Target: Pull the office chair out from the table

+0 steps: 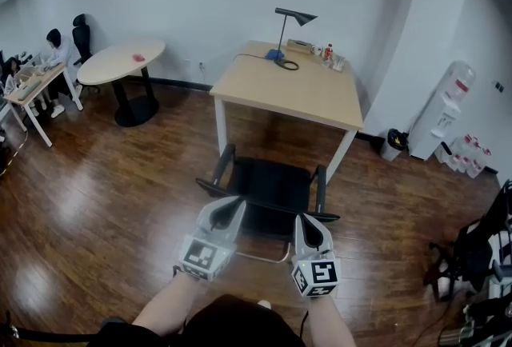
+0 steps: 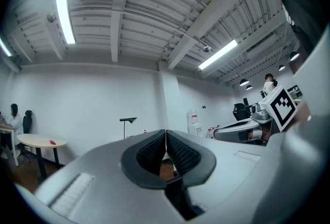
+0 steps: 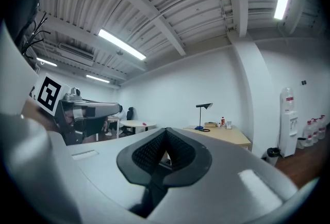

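The black office chair [image 1: 272,185] stands with its seat just outside the front edge of the light wooden table [image 1: 280,89], its armrests on both sides. My left gripper [image 1: 234,206] hovers over the chair's near left corner, and my right gripper [image 1: 308,227] over its near right corner. In the left gripper view the left gripper [image 2: 165,143] has its ribbed pads pressed together with nothing between them. The right gripper [image 3: 166,141] is likewise shut and empty, pointing across the room toward the table [image 3: 227,135]. Neither gripper view shows the chair.
A black desk lamp [image 1: 292,17] and small bottles stand at the table's far edge. A round table [image 1: 120,61] is at the back left, with people seated at a desk beyond. A water dispenser [image 1: 452,109], a bin [image 1: 392,144] and dark equipment [image 1: 480,249] line the right.
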A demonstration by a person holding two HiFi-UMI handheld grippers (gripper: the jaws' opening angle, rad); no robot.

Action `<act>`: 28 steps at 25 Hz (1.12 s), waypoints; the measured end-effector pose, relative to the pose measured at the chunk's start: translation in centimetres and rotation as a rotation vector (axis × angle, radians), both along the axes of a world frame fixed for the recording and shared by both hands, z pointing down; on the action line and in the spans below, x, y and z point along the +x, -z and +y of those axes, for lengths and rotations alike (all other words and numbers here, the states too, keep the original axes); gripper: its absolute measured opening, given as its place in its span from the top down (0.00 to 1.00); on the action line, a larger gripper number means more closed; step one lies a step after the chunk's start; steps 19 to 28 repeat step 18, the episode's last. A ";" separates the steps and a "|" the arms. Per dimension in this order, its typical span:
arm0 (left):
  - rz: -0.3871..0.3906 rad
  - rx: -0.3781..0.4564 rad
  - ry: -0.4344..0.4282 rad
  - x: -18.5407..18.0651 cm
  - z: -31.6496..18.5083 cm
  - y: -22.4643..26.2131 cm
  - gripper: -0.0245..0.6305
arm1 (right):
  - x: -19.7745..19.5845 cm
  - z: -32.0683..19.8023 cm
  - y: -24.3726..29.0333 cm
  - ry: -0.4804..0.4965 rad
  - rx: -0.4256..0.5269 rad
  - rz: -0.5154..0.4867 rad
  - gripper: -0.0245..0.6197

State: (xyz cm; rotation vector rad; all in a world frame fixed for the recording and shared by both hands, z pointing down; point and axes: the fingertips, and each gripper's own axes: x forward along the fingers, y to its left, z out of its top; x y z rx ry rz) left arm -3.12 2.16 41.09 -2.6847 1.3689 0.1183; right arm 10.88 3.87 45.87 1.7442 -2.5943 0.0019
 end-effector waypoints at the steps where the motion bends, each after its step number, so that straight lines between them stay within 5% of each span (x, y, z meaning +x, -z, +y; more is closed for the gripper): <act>1: -0.005 0.003 -0.002 -0.2 0.0 0.0 0.95 | -0.3 0.0 -0.1 0.004 0.000 0.002 0.95; 28: -0.035 0.009 -0.044 -0.8 -0.6 -1.7 0.96 | -0.9 -0.3 -1.0 -0.017 -0.004 0.013 0.95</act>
